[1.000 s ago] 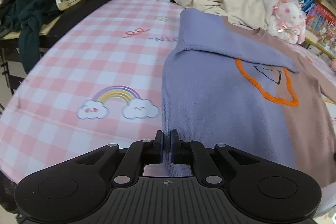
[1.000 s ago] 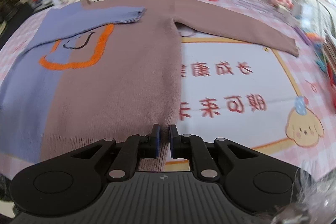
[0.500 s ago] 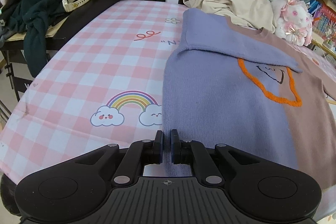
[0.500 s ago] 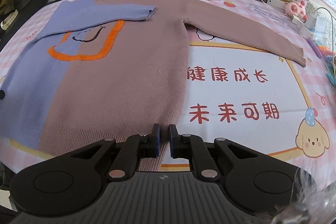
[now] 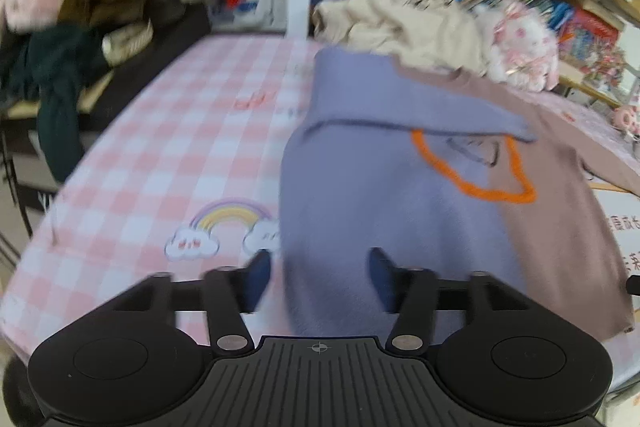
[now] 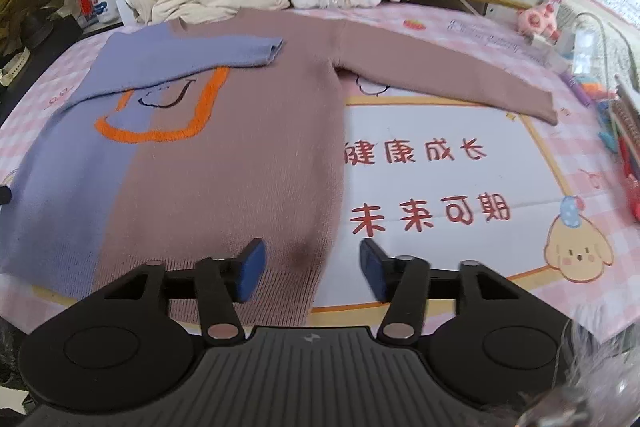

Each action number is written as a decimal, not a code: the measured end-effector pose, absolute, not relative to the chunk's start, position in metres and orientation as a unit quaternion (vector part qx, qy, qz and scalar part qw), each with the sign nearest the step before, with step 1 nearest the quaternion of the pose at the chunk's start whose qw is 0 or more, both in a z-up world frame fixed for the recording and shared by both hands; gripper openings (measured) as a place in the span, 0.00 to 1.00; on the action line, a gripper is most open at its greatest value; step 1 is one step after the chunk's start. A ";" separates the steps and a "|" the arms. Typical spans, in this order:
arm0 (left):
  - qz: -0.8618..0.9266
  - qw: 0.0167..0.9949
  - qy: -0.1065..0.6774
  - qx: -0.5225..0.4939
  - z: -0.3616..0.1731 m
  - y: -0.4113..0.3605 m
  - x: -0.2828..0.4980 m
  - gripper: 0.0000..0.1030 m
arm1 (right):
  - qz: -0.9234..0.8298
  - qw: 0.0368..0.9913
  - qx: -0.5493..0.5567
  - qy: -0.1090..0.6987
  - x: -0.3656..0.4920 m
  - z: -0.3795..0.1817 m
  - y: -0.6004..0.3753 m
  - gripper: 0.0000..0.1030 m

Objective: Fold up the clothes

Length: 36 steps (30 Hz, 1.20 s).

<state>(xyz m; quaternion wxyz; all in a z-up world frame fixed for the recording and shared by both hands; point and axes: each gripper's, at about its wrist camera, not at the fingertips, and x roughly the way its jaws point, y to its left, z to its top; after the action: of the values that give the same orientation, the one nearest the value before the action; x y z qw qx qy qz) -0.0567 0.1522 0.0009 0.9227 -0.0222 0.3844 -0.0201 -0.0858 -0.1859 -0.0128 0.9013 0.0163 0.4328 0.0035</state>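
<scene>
Opening: L hand-held gripper (image 5: 316, 279) & R hand-held gripper (image 6: 308, 275), jaws apart over hem, pads clear of fabric. Lilac-and-mauve knit sweater (image 6: 224, 155) flat on pink-checked table (image 5: 160, 155), lilac sleeve folded across chest.

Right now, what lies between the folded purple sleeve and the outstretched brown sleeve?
Only the sweater's brown chest; nothing else rests there, as the right wrist view shows.

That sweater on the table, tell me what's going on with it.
A person is folding the sweater with two handheld grippers. It lies flat on the pink checked table; the blue sleeve is folded across the chest, the brown sleeve stretched out. Both the left gripper and right gripper are at the hem, jaws opening, gripping nothing.
</scene>
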 end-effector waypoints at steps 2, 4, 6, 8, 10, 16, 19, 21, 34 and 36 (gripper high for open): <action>-0.031 0.926 0.376 -0.012 0.007 0.144 -0.060 0.74 | -0.002 0.904 0.009 0.426 -0.091 -0.010 -0.183 0.61; -0.040 0.927 0.373 -0.008 0.010 0.136 -0.064 0.80 | -0.007 0.907 0.003 0.421 -0.097 -0.007 -0.181 0.69; -0.051 0.927 0.371 -0.004 0.013 0.129 -0.068 0.86 | -0.012 0.909 0.001 0.417 -0.104 -0.005 -0.180 0.71; -0.071 0.926 0.371 0.005 0.013 0.121 -0.074 0.86 | -0.019 0.910 0.000 0.415 -0.110 -0.004 -0.180 0.75; -0.085 0.924 0.373 0.017 0.013 0.116 -0.078 0.86 | -0.029 0.909 0.003 0.415 -0.118 -0.004 -0.182 0.76; -0.123 0.919 0.372 0.038 0.009 0.101 -0.091 0.90 | -0.059 0.907 0.009 0.417 -0.140 -0.002 -0.187 0.77; -0.139 0.916 0.373 0.039 0.008 0.095 -0.093 0.90 | -0.071 0.906 0.008 0.417 -0.149 -0.001 -0.189 0.78; -0.147 0.915 0.375 0.039 0.007 0.090 -0.092 0.90 | -0.079 0.906 0.007 0.417 -0.155 0.000 -0.191 0.78; -0.176 0.907 0.381 0.042 0.004 0.062 -0.079 0.91 | -0.109 0.900 0.016 0.421 -0.159 0.001 -0.218 0.78; -0.172 0.907 0.383 0.041 0.003 0.056 -0.076 0.91 | -0.107 0.901 0.017 0.421 -0.155 0.000 -0.224 0.78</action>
<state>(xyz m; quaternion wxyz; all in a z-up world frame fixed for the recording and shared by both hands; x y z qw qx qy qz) -0.0756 0.0564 0.0035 0.9067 0.0412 0.3828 -0.1724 -0.1549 -0.2239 0.0002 0.9008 0.0171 0.4205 -0.1066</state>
